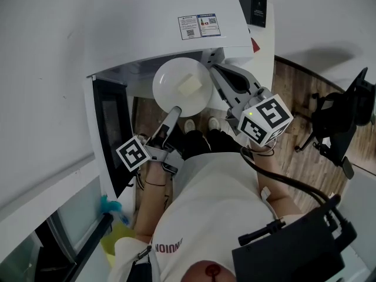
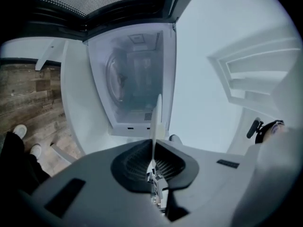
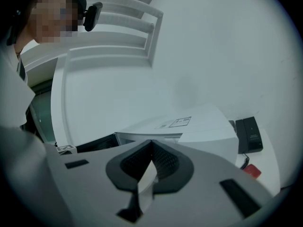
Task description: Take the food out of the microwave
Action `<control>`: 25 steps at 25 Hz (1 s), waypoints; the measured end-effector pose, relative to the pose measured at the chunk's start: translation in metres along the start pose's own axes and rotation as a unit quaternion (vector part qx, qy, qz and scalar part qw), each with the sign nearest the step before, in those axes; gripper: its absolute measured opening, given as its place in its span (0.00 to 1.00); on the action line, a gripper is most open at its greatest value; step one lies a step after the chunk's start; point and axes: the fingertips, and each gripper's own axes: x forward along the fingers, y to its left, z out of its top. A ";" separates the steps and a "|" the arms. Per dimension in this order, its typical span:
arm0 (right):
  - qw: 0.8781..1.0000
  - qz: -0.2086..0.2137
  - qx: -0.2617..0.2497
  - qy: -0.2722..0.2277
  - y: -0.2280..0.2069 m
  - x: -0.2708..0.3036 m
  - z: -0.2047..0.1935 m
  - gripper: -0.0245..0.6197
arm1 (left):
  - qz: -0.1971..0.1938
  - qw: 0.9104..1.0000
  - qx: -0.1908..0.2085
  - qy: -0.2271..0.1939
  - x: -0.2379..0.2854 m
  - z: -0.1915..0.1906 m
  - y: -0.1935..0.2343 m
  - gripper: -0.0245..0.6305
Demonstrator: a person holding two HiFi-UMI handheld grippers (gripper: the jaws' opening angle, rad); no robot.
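Note:
A white plate (image 1: 176,90) with a pale yellow square of food (image 1: 189,85) on it hangs level in front of the white microwave (image 1: 170,22). The microwave's dark door (image 1: 108,128) stands open at the left. My left gripper (image 1: 174,111) is shut on the plate's near rim. My right gripper (image 1: 214,75) is shut on the plate's right rim. In the left gripper view the plate (image 2: 155,122) shows edge-on between the jaws, with the microwave's lit cavity (image 2: 130,74) behind it. In the right gripper view the rim (image 3: 146,181) sits between the pads, below the microwave's top (image 3: 199,126).
A black box (image 1: 255,4) stands on the counter behind the microwave, with a small red object (image 3: 251,170) near it. A black office chair (image 1: 341,122) stands on the wood floor at the right. A yellow and teal object (image 1: 114,228) lies low at the left.

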 end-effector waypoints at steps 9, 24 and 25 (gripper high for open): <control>1.000 -0.011 0.003 -0.017 0.004 -0.014 0.014 0.07 | -0.002 1.000 0.007 0.007 -0.006 -0.008 -0.018 0.07; 0.999 -0.023 -0.010 -0.035 -0.003 -0.018 0.025 0.07 | -0.017 1.000 0.014 -0.004 -0.007 -0.005 -0.033 0.07; 0.999 -0.023 -0.012 -0.035 -0.002 -0.019 0.026 0.07 | -0.017 1.000 0.014 -0.005 -0.007 -0.005 -0.034 0.07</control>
